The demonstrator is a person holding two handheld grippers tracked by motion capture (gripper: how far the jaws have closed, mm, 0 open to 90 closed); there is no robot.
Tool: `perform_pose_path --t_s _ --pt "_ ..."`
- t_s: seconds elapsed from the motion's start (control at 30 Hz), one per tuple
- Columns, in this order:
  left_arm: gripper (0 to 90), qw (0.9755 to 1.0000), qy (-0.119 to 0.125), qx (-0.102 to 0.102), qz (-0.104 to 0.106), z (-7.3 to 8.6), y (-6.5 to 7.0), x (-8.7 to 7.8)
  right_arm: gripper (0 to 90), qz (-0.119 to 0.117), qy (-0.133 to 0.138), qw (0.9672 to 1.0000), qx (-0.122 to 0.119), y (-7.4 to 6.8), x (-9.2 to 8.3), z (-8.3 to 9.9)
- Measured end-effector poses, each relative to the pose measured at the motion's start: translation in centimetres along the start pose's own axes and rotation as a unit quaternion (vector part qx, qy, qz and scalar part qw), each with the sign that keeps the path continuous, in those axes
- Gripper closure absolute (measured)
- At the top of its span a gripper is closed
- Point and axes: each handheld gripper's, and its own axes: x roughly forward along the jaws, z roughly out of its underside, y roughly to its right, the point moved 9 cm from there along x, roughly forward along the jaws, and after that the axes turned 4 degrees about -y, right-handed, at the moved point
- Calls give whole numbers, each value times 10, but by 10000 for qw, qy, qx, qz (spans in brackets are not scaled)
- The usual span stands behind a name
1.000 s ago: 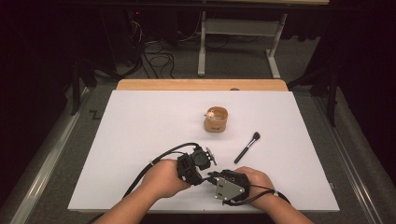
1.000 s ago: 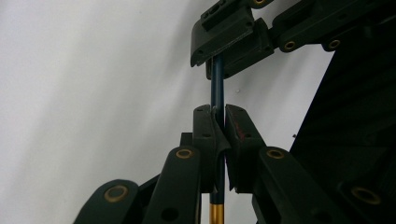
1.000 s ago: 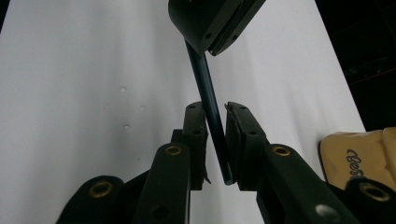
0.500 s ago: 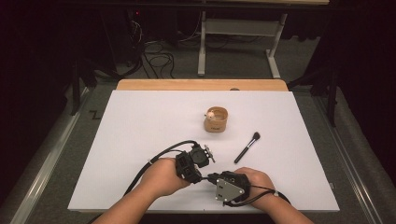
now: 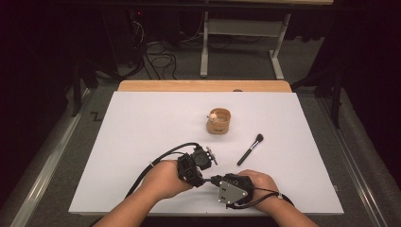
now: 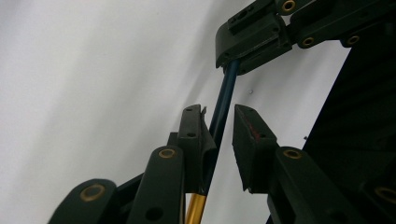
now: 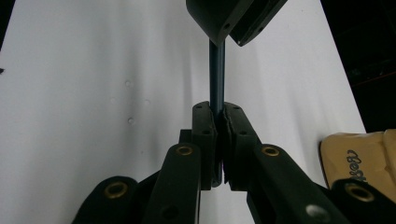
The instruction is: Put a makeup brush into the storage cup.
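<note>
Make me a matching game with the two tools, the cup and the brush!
Things: 1 left tool; 2 right tool; 3 wooden cup; 4 brush.
States: A lies flat on the white board; B clamped shut on the blue stick; C stands upright; D jaws apart around the stick.
Pairs: 1-D, 2-B, 3-C, 4-A.
The left tool's jaws have just been opening, with the stick between them.

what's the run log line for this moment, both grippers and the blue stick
left gripper: jaws just opening, blue stick between | right gripper: shut on blue stick | handover left to right, near table edge
</note>
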Motion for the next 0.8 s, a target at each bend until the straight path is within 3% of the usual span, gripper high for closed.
perform_pose_path --t_s 0.17,0.27,0.4,0.53,0.8 --pt "662 10000 30 -14 -35 0 -1 -1 864 -12 -10 9999 -100 1 1 1" --pt "590 9999 86 -26 -76 -1 -2 -2 864 -12 -23 10000 3 -1 1 0" --pt "544 9997 186 -94 -136 -2 -4 -4 864 23 -62 9999 -111 2 1 2" --pt "464 9992 313 -142 -190 -1 -6 -5 865 -21 -86 10000 39 0 1 2" --pt "354 9986 347 -236 -317 7 -14 -6 865 -40 -120 9999 4 0 1 5"
